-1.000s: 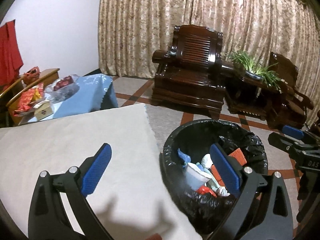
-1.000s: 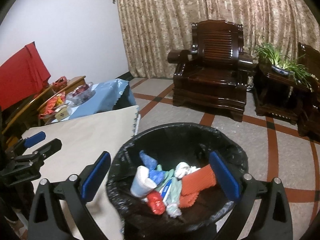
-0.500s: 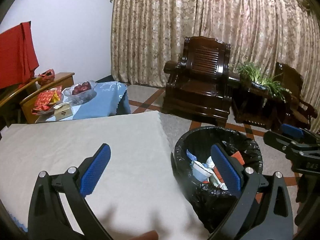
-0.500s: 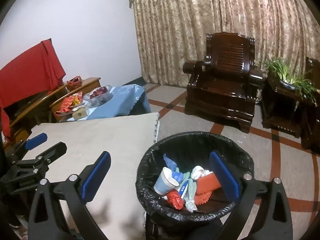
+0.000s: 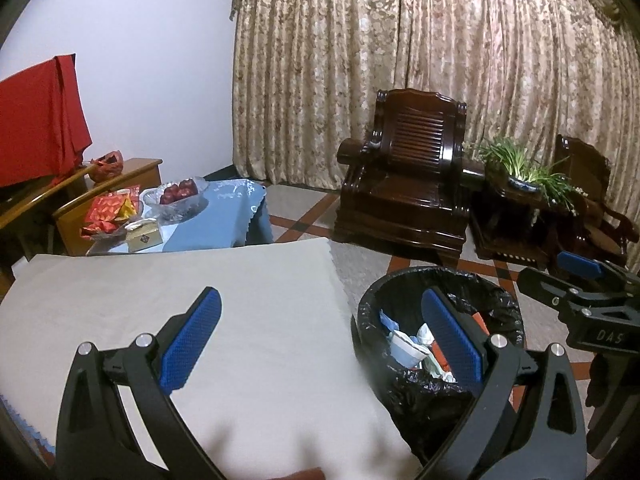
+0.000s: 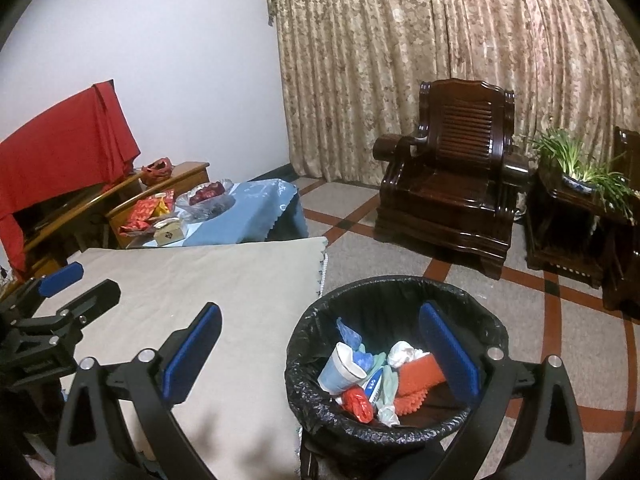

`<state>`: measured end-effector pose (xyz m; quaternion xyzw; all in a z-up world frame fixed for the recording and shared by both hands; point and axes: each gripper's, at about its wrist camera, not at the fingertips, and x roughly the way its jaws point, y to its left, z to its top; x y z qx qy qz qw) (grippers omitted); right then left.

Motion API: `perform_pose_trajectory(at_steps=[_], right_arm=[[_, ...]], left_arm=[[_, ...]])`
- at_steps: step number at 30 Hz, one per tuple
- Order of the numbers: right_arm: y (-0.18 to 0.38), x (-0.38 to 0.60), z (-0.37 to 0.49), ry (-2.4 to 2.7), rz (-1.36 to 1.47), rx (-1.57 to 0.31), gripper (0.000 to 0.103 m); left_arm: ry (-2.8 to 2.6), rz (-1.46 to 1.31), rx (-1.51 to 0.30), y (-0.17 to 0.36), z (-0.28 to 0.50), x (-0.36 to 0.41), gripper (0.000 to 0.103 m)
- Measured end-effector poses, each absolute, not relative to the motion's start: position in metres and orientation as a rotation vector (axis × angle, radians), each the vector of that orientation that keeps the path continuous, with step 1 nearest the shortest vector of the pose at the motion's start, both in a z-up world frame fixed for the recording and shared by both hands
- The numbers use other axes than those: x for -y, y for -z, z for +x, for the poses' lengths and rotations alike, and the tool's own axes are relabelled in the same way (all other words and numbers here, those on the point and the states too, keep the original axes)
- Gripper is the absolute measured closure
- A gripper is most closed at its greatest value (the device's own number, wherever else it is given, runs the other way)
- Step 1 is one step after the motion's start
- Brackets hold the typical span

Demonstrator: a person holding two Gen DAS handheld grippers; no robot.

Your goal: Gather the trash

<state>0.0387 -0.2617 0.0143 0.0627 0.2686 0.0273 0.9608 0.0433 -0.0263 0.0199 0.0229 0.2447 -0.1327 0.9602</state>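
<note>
Right wrist view: both tools, right tool [image 6: 320, 354] and left tool [image 5: 322, 340], are hanging spread, empty, beside trash-filled bin [image 6: 394, 300].

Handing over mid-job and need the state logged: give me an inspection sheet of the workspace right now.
Surface: beige cloth-covered table, bare where visible.
Job's things: black-lined round trash bin beside the table, holding a white paper cup, red wrapper, orange ridged piece, crumpled tissue.
Clutter: nothing seen on the table.
Grippers: left hand-held gripper open, empty; right hand-held gripper open, empty.
Cables: nothing seen.
Surroundings: blue-clothed side table with glass fruit bowl, dark wooden armchair, potted green plant, patterned curtain.
</note>
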Motion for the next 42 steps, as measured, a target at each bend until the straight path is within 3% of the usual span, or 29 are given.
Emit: perform_pose_trajectory(at_steps=[42], right_arm=[[-0.0158,0.2546,0.0394,-0.059,0.124,-0.544,0.006]], left_arm=[[0.264,0.052,-0.497,-0.0223,0.0424,0.0200,0.005]])
